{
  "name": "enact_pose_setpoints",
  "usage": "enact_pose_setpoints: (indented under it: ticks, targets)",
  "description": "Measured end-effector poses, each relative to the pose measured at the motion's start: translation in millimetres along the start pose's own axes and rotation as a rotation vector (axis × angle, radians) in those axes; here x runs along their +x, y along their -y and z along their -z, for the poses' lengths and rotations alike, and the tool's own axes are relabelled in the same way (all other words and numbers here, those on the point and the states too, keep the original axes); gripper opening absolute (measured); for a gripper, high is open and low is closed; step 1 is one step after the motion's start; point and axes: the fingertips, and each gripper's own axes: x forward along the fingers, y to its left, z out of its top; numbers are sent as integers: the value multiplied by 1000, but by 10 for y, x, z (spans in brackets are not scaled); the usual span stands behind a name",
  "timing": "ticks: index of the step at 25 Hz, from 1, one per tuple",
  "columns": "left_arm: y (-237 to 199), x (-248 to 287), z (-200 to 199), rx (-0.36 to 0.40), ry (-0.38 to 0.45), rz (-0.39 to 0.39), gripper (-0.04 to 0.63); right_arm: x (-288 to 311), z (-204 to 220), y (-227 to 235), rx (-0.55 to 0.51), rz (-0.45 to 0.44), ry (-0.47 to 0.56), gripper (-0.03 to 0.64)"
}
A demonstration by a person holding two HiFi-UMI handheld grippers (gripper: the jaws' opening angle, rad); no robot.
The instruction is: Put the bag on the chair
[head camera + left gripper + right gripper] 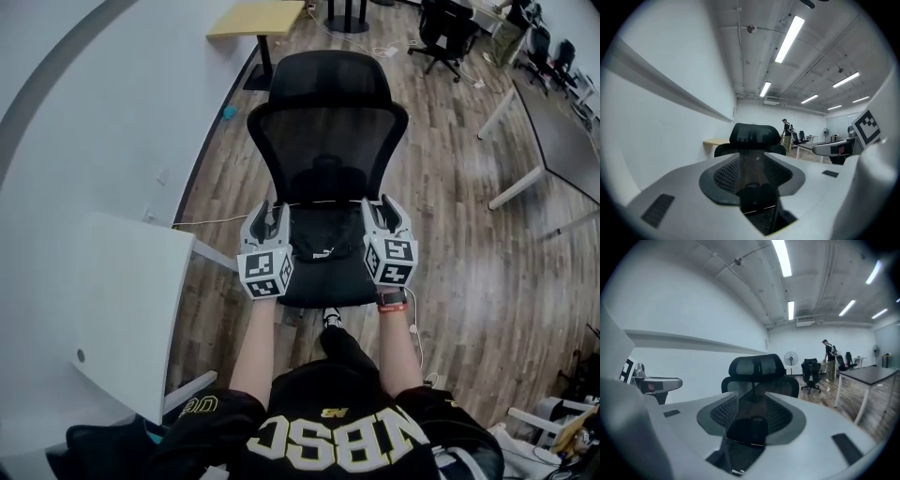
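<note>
Nearest, a black jersey (337, 441) is being worn at six o'clock. Beyond it, the black bag (325, 246) is being borne by the seat of the chair (328, 141). The bag is being flanked by the left gripper (269, 214) at nine o'clock and the right gripper (380, 208) at three. Both sets of jaws are being held apart, pressing on nothing. From its slump, the bag is being judged soft, limp and probably light, and its top handle is being judged the surest hold.

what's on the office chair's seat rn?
A black bag with a white logo lies on the seat of the office chair. The seat surface under it is covered, and the bag's inside cannot be seen.
</note>
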Motion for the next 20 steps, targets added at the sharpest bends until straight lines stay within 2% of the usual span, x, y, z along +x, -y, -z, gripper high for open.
enact_pose_setpoints:
  ticks: [7, 12, 20]
  targets:
    - [66, -406, -444, 67, 48, -6, 85, -440, -418, -283, -16, 10, 101, 89]
    - [71, -697, -475, 68, 56, -11, 43, -659, -450, -508, -15, -12, 122, 46]
    - [159, -1060, -441, 67, 62, -8, 15, -1001, -441, -649, -3, -11, 137, 9]
